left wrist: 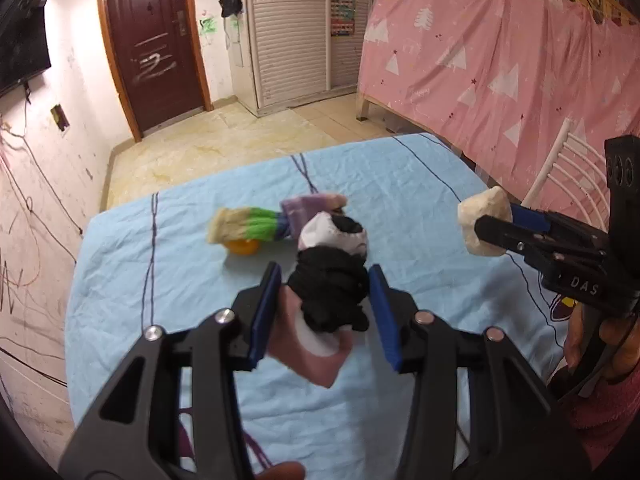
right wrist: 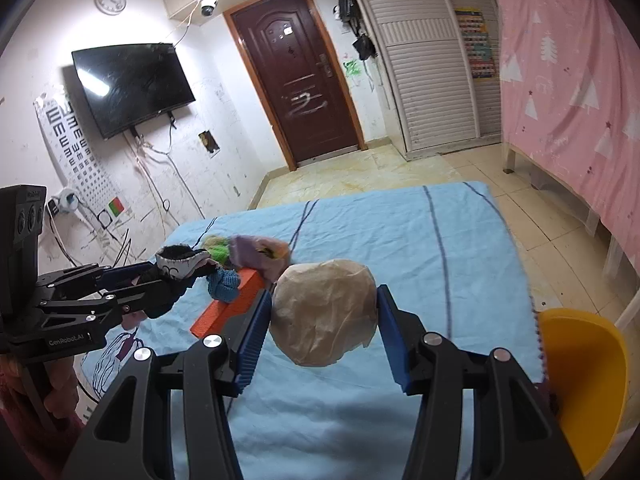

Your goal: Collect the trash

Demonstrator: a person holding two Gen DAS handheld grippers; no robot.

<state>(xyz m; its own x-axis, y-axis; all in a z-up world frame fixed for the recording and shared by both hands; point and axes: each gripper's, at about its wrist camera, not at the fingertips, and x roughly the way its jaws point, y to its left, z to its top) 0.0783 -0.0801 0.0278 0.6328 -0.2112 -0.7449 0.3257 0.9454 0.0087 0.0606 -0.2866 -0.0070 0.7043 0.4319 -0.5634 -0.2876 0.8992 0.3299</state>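
Right gripper (right wrist: 322, 332) is clamped on the crumpled beige paper ball (right wrist: 325, 312), above the blue sheet; left gripper (left wrist: 325, 312) pinches the black-and-white sock bundle (left wrist: 332, 276). Swing right, release over the yellow bin (right wrist: 592, 384).

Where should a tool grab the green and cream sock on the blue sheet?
Take the green and cream sock at its free cream end, coming from above with the fingers across its width. That end lies flat and clear on the blue sheet; the other end runs under the purple sock.
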